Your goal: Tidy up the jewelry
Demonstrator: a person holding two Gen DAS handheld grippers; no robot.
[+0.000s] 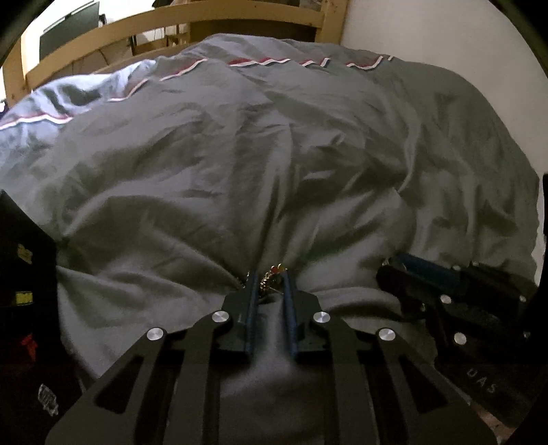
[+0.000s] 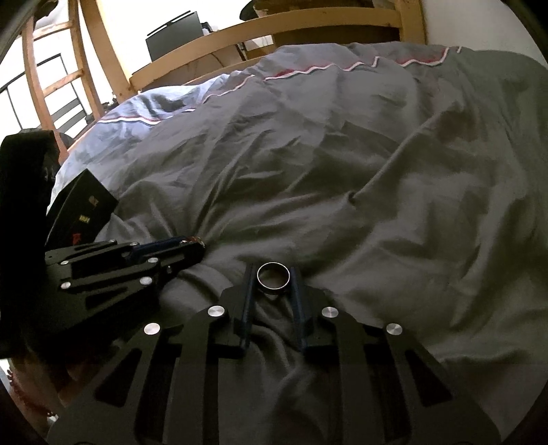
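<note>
Jewelry being gathered off the duvet: a ring is being pinched between the right gripper tips, a chain between the left gripper tips, presumably for boxing.

Silver ring upright on duvet; beaded chain (gold, bunched).

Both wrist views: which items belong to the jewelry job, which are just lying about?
Job:
- ring, between right gripper fingers
- beaded chain, between left gripper fingers
- black box, probably

Lying about:
- duvet
- bed frame
- monitor
</note>
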